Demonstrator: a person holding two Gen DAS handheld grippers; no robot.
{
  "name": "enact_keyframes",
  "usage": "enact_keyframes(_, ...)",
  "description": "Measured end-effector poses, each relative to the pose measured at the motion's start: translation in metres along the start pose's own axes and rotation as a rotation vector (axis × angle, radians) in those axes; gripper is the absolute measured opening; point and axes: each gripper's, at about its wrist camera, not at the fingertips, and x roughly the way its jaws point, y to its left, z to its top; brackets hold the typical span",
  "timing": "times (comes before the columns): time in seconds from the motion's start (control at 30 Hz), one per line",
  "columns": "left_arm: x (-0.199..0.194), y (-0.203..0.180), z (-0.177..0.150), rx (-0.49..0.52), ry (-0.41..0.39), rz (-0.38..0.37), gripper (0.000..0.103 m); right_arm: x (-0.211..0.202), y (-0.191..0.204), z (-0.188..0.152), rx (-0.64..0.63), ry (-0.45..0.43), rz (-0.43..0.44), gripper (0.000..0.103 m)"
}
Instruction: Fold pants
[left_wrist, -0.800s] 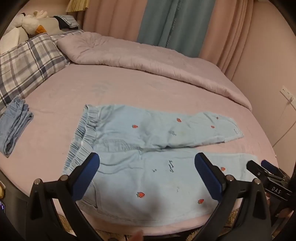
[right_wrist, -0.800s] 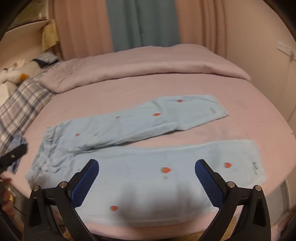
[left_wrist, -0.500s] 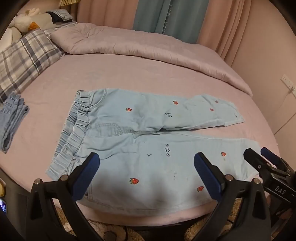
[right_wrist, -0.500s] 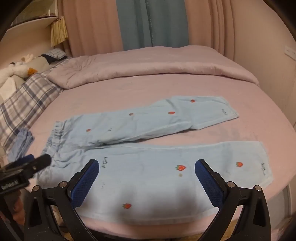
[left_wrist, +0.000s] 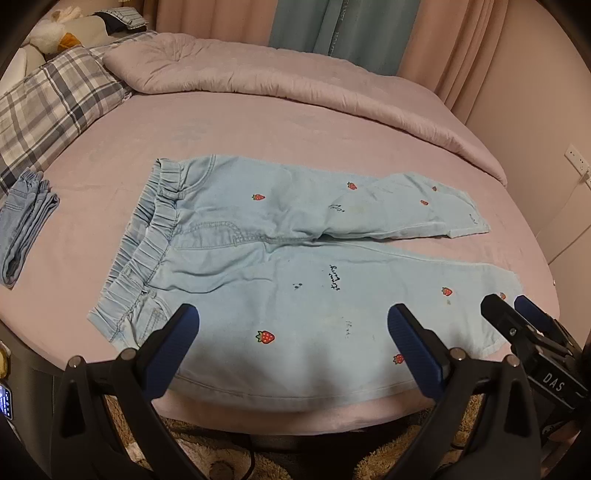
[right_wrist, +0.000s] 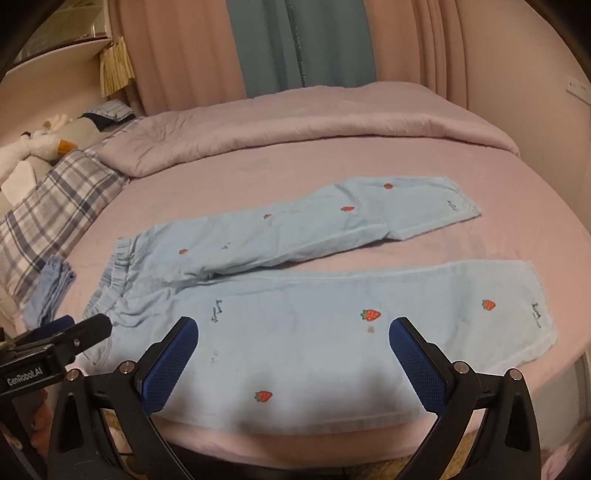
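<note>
Light blue pants (left_wrist: 266, 266) with red strawberry prints lie flat on the pink bed, waistband to the left, both legs spread toward the right; they also show in the right wrist view (right_wrist: 314, 295). My left gripper (left_wrist: 291, 332) is open and empty, held above the near leg close to the waist. My right gripper (right_wrist: 293, 343) is open and empty above the near leg further toward the hem. The right gripper shows at the right edge of the left wrist view (left_wrist: 517, 317), and the left gripper at the left edge of the right wrist view (right_wrist: 70, 332).
A folded blue garment (left_wrist: 22, 225) lies at the bed's left side. A plaid pillow (left_wrist: 48, 107), a stuffed toy (left_wrist: 62, 33) and a rolled pink duvet (left_wrist: 295, 85) lie beyond. Curtains (right_wrist: 295, 48) hang behind. The bed's near edge (left_wrist: 295, 410) drops to a shaggy rug.
Both grippers have drawn back and risen a little, so more of the pants and the bed's near edge show. The pants have not moved. Both grippers stay open.
</note>
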Motion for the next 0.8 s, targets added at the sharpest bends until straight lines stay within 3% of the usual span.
enact_keyframes(0.27, 0.002, -0.008, 0.008, 0.041, -0.034, 0.013, 0.101, 0.001, -0.007, 0.007, 0.012, -0.022, -0.025, 0.103)
enact_keyframes(0.8, 0.006, -0.02, 0.002, 0.091, -0.008, 0.002, 0.101, 0.009, -0.01, 0.004, 0.032, -0.002, -0.008, 0.103)
